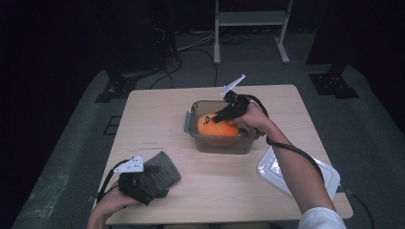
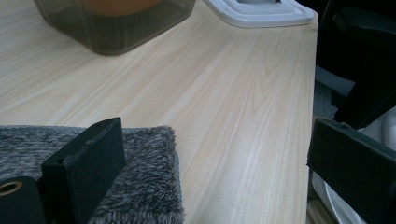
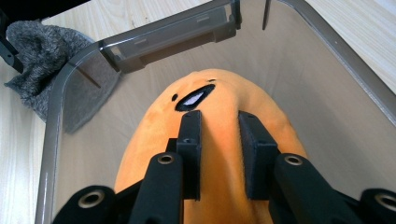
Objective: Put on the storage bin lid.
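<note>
Pinching soft orange plush toy (image 3: 210, 140), black-mouthed face, right claw (image 3: 219, 123) narrow, inside smoky tub (image 3: 154, 39)

No legible text or labels.

We saw a pale wooden table (image 2: 243, 116) with fine straight grain and a smooth, faintly satin finish. The grey fleecy cloth (image 2: 144, 186) looked rough and matt. The smoky translucent plastic box (image 3: 70, 88) was glossy, the orange plush toy (image 3: 219, 116) soft and velvety, the white plastic lid (image 2: 261, 11) smooth.
</note>
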`<state>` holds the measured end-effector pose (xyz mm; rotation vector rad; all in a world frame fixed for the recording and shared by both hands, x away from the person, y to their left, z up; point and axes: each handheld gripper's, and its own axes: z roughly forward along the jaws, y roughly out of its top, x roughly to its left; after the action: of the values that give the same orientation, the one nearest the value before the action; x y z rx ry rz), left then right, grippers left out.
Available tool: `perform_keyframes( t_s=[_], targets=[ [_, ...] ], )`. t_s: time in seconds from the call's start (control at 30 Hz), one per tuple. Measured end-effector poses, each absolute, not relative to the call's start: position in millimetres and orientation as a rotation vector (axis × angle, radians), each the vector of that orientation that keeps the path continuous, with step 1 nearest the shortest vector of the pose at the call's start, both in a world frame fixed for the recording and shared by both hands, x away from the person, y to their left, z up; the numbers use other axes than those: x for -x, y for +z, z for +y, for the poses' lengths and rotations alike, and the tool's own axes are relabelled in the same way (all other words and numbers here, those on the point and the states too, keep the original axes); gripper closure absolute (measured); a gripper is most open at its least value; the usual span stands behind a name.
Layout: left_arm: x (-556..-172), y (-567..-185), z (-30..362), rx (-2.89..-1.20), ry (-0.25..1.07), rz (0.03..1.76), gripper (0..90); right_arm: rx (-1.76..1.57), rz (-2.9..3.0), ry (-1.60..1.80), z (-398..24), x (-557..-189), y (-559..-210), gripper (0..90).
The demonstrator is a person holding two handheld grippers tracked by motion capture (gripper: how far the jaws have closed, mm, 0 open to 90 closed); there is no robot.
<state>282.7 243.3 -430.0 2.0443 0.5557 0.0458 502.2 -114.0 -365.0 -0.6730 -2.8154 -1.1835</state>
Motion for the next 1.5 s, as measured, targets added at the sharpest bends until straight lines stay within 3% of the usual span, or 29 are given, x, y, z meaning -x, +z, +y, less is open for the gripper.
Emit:
perform_keyframes(
  t_s=[1.5],
  targets=[
    [-283.1,-429.1,242.7,-2.048,0.046,0.549,3.4,0.681,-2.8,-1.132,-112.8,-499.2,-367.8,66.9]
  ],
)
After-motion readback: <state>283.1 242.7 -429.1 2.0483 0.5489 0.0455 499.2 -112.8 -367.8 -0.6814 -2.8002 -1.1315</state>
